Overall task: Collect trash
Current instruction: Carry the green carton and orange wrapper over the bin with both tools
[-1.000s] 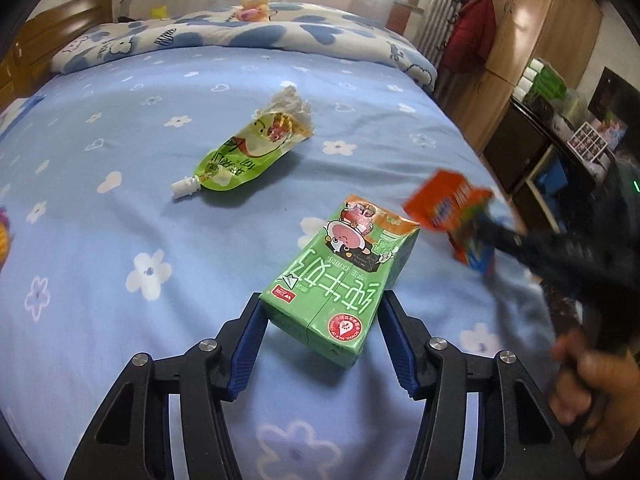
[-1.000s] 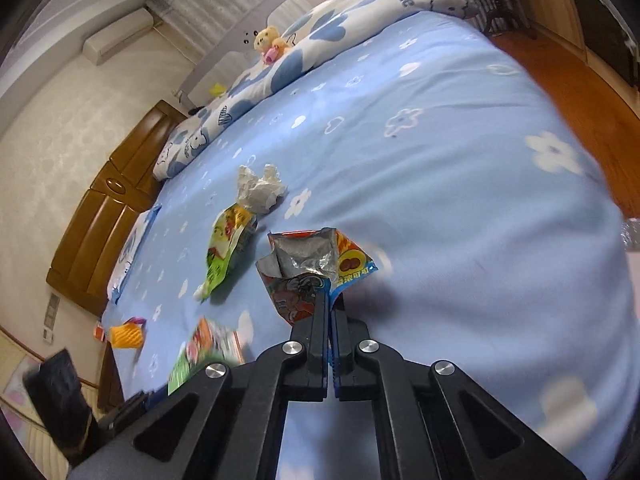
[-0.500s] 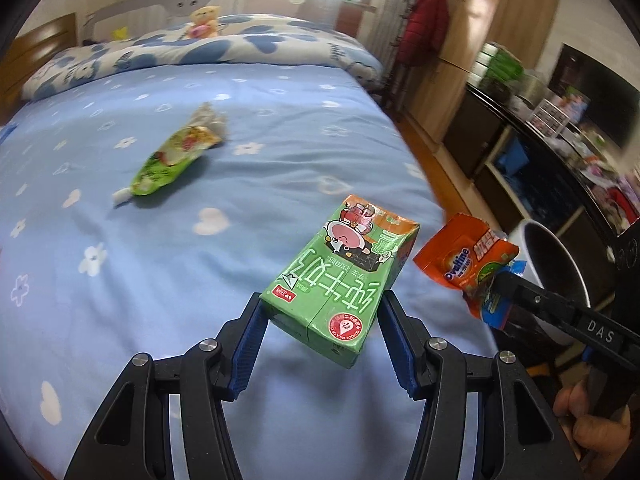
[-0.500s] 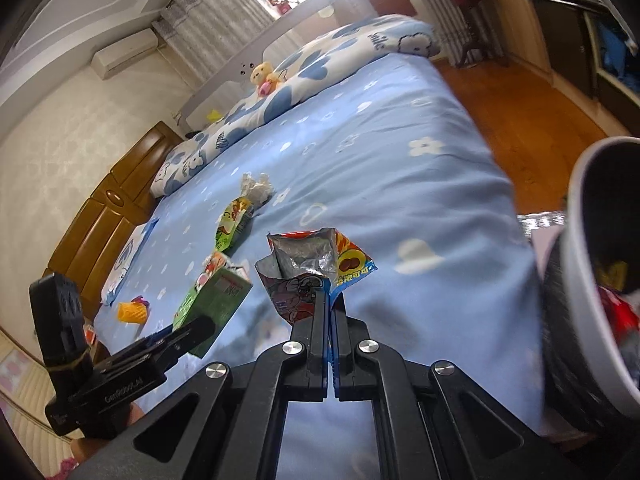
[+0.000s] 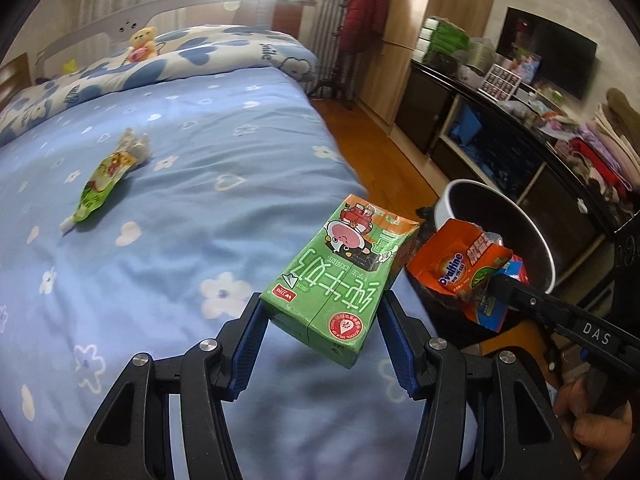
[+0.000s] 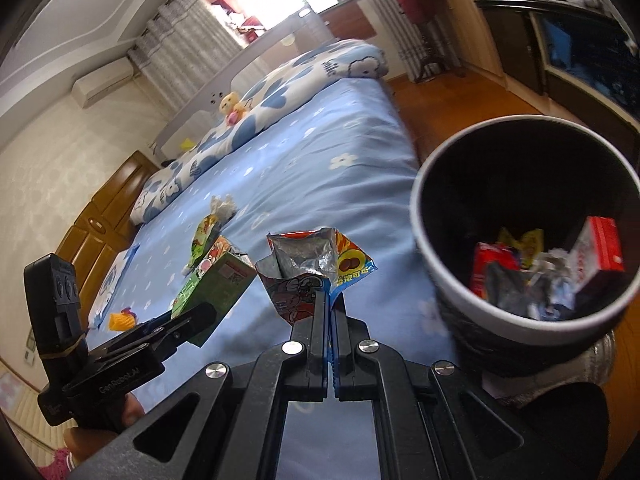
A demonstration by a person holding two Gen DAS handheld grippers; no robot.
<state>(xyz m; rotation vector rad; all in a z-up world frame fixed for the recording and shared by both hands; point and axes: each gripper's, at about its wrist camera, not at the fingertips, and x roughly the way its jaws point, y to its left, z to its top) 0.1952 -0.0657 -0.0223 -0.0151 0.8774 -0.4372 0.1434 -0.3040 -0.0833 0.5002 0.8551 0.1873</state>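
left gripper [image 5: 320, 334]: clamps green milk carton [image 5: 340, 276] by its sides, lifted over the bed edge | right gripper [image 6: 331, 300]: pinched closed on torn snack wrapper [image 6: 316, 264], held beside trash bin [image 6: 424, 216] for dropping, I judge

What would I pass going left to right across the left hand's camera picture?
Green pouch on the bed → green milk carton → orange Ovaltine packet → dark bin.

a yellow teddy bear [image 5: 141, 42] sits on the blue-and-white pillow [image 5: 168, 62] at the head of the bed [image 5: 208, 152]. a red coat [image 5: 366, 8] hangs beside a wooden wardrobe [image 5: 404, 32].
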